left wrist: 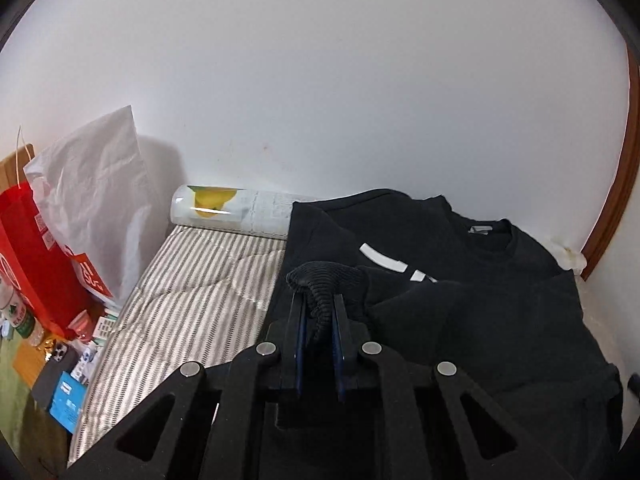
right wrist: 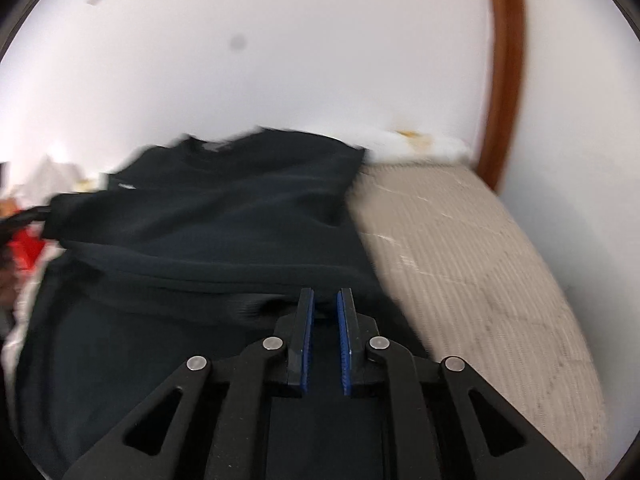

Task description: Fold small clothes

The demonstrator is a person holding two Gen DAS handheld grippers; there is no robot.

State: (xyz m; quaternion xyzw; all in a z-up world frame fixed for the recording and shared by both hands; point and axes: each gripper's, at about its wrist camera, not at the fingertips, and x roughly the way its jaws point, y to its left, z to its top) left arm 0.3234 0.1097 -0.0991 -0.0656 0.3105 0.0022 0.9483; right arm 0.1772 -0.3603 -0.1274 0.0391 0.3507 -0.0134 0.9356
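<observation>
A black sweatshirt [left wrist: 460,300] with a white print lies on a striped mattress [left wrist: 192,288], collar toward the wall. My left gripper [left wrist: 318,300] is shut on its ribbed cuff [left wrist: 324,280] and holds the sleeve over the body. In the blurred right wrist view the sweatshirt [right wrist: 208,220] fills the left half. My right gripper [right wrist: 325,300] sits low over the fabric near its right edge, jaws close together with a narrow gap; a fold of black cloth lies at the tips, and I cannot tell if it is pinched.
A white wall runs behind the bed. A rolled sheet [left wrist: 224,208] lies at the mattress head. A red bag [left wrist: 36,256] and white bag [left wrist: 96,200] stand at left above floor clutter. A brown wooden frame [right wrist: 504,72] stands at right, bare mattress [right wrist: 480,264] beside it.
</observation>
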